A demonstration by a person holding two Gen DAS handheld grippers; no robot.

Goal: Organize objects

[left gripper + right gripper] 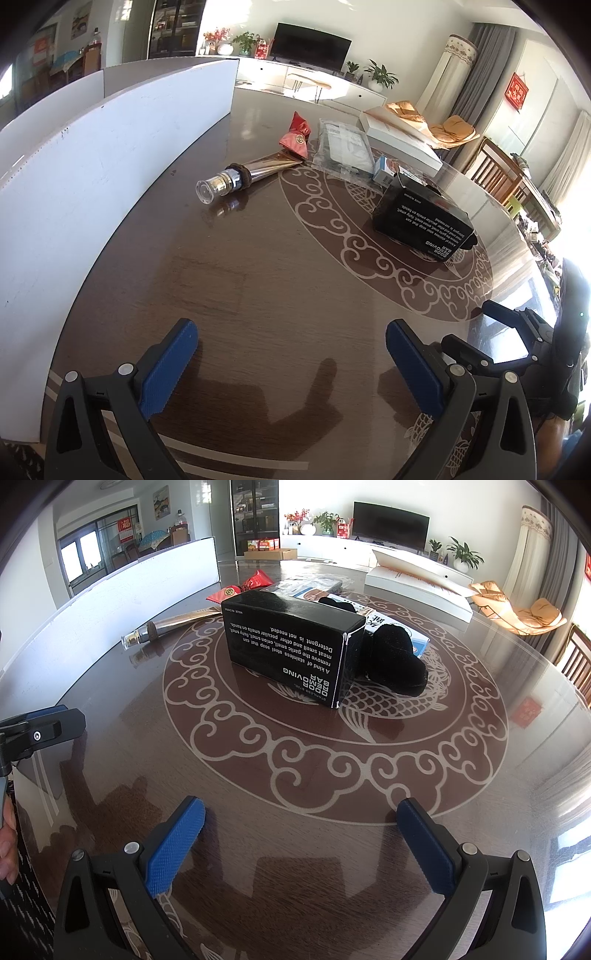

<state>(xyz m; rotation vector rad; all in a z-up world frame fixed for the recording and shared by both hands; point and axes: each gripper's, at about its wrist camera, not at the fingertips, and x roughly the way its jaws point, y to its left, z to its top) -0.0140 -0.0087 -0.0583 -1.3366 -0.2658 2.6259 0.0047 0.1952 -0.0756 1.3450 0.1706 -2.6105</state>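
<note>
Round dark table (480, 775) underneath, white board (92, 166) standing along its edge at 9 to 10 o'clock in the left wrist view. Flat white box (417, 587) far off at 1 o'clock, well apart from both claws.

Black carton (291, 646) dead ahead at 12 o'clock of the right gripper (301, 845), long axis running 10 to 4 o'clock across the approach; black fuzzy thing (397, 661) touching its right end. Nearer the right hand, probably the first pick.

Gold tube (243, 173) at 11 o'clock of the left gripper (290, 369), cap pointing toward 8 o'clock, red sachet (295, 136) at its far end, clear packet (341, 147) just beside.

Both grippers low over bare tabletop, level, aimed forward, spread wide, gripping nothing.
</note>
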